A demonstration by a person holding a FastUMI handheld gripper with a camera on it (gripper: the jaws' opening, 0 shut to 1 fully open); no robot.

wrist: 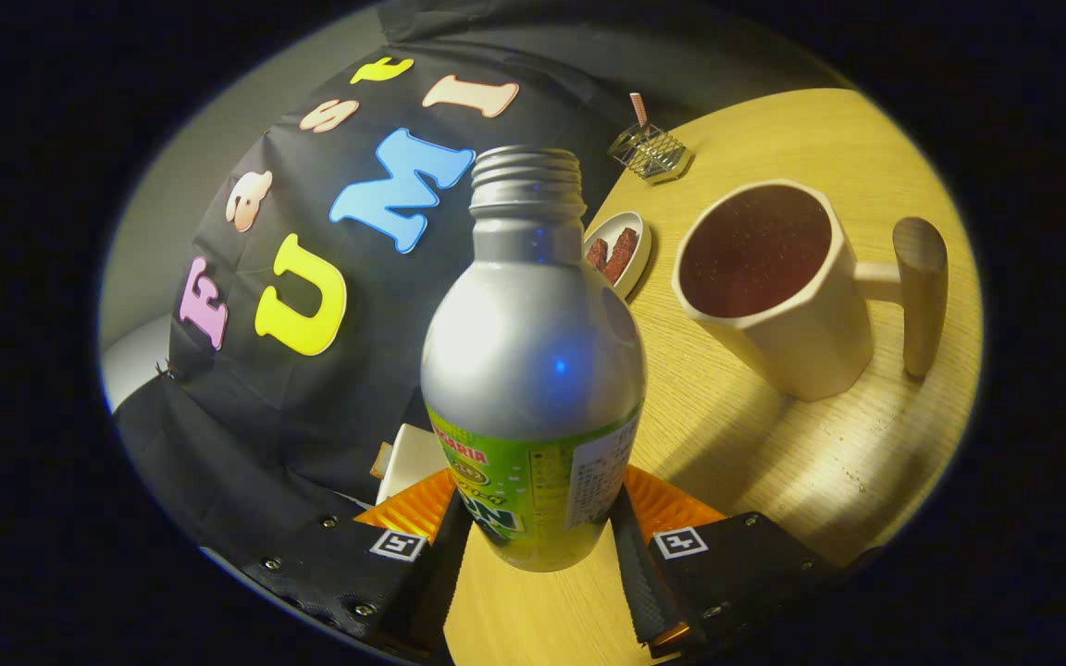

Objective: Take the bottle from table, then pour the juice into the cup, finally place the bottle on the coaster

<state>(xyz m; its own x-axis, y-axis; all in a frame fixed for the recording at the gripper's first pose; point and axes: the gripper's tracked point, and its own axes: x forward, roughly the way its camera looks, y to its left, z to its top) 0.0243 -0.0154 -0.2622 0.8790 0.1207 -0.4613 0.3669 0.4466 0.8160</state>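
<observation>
Gripper clamped on the uncapped silver bottle, both fingers pressing its labelled lower body. Bottle tilted, lifted above the wooden surface. Beyond to the right, cup full of dark juice; small dish behind it.

Light: dim, warm, yellowish.
Glare: broad white sheen and a small blue glint on the bottle.
Shadows: the cup casts soft ones across the table.
Distortion: strong fisheye bending, darkening outward.
Focus: sharp centre, softer rim.
</observation>
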